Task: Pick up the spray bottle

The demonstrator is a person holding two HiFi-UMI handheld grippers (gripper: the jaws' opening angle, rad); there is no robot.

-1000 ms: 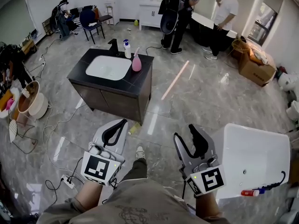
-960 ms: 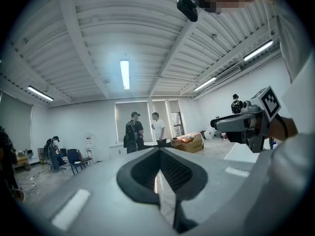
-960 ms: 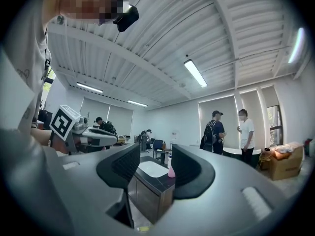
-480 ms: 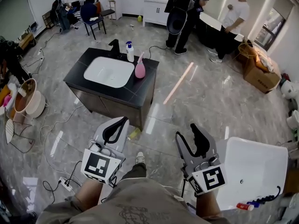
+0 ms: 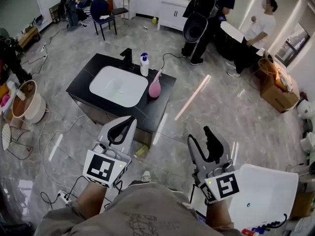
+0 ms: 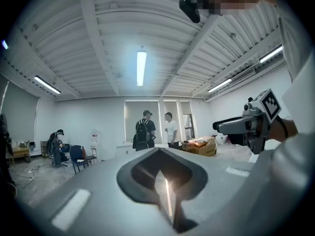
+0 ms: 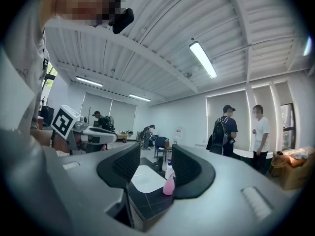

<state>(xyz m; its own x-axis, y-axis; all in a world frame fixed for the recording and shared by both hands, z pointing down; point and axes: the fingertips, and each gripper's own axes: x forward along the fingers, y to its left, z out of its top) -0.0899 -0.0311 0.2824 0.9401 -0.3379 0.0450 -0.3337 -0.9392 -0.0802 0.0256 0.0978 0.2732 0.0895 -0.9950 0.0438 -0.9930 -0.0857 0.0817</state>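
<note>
A pink spray bottle (image 5: 155, 88) stands upright on the black vanity top (image 5: 162, 100), to the right of the white basin (image 5: 118, 85). Behind it are a white bottle with a blue pump (image 5: 144, 64) and a black faucet (image 5: 128, 58). Both grippers are held low in front of me, short of the vanity. My left gripper (image 5: 129, 124) has its jaws closed together and holds nothing. My right gripper (image 5: 201, 140) is open and empty. In the right gripper view the pink spray bottle (image 7: 169, 185) shows far off between the open jaws of the right gripper (image 7: 156, 170).
Two people (image 5: 211, 18) stand at the back right beside a white cabinet (image 5: 172, 14). A white tub (image 5: 266, 193) lies on the floor at my right. Buckets (image 5: 27, 102) and cables (image 5: 54, 146) lie to the left. A cardboard box (image 5: 276, 85) sits far right.
The vanity with the pink bottle has come nearer to me and sits lower in the head view. The white tub has slid toward the lower right. Neither gripper's jaws have changed.
</note>
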